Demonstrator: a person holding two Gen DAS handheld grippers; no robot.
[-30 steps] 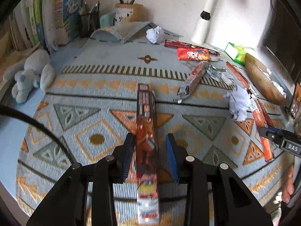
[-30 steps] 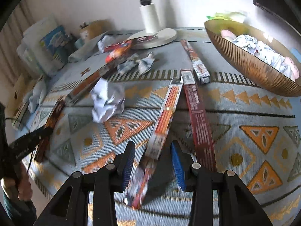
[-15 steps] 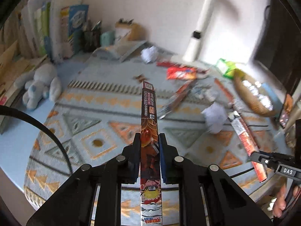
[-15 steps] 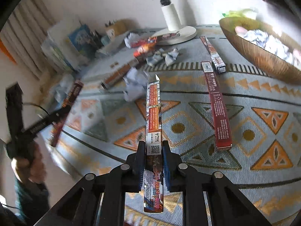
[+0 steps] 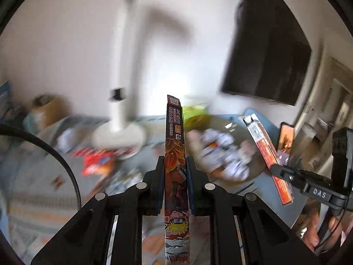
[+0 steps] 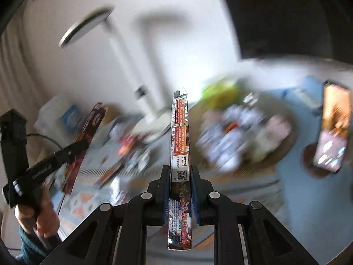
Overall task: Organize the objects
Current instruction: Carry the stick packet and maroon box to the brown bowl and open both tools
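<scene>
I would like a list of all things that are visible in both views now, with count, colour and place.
long packs: two held, orange-brown one in the left gripper, one with red labels in the right gripper
lamp: one, white, at the back by the wall
bowl: one, brown, on the right, with blurred white things inside
snack bag: one, red, on the cloth before the lamp
green pack: one, behind the bowl
phone: one, lit screen, standing at far right
screen: one, black, on the wall
cloth: one, patterned, covers the table
left gripper: black, shut on its pack
right gripper: black, shut on its pack
hands: two, one on each grip
</scene>
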